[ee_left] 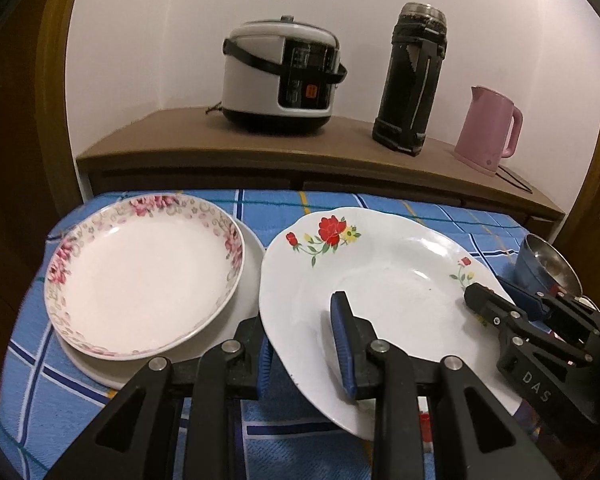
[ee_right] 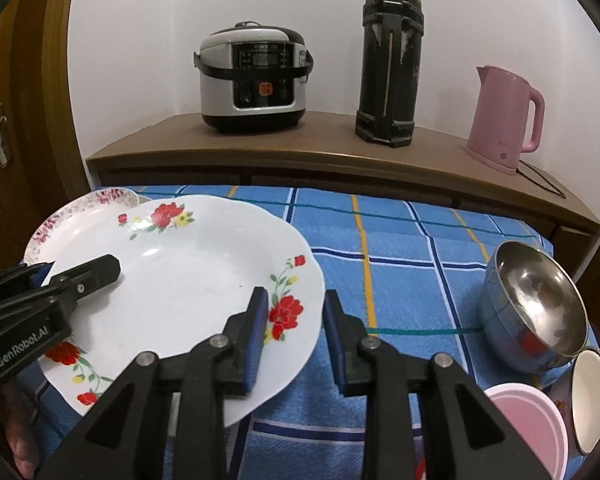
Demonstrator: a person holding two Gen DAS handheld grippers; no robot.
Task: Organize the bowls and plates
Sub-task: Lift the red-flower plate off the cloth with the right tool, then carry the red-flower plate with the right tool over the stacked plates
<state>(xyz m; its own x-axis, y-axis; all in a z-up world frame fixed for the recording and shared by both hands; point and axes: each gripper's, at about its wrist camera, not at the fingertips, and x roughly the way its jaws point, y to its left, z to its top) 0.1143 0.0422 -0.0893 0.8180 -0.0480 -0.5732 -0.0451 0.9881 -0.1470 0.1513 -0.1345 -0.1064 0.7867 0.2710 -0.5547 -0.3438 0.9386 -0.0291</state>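
A white plate with red flowers point(ee_left: 380, 280) is tilted above the blue checked cloth. My left gripper point(ee_left: 304, 344) straddles its left rim, one finger above and one below, wide apart. My right gripper point(ee_right: 294, 328) straddles its right rim point(ee_right: 300, 312), also wide apart; it shows in the left wrist view point(ee_left: 496, 300). The left gripper shows in the right wrist view point(ee_right: 80, 276). A pink-flowered plate point(ee_left: 144, 276) rests on a plain white plate point(ee_left: 244, 304) at the left. A steel bowl point(ee_right: 536, 304), a pink bowl point(ee_right: 528, 428) and a white-lined bowl point(ee_right: 592, 396) sit at the right.
Behind the table a wooden sideboard point(ee_left: 300, 148) carries a rice cooker point(ee_left: 280, 76), a black thermos point(ee_left: 412, 76) and a pink kettle point(ee_left: 492, 128). Wooden doors flank both sides.
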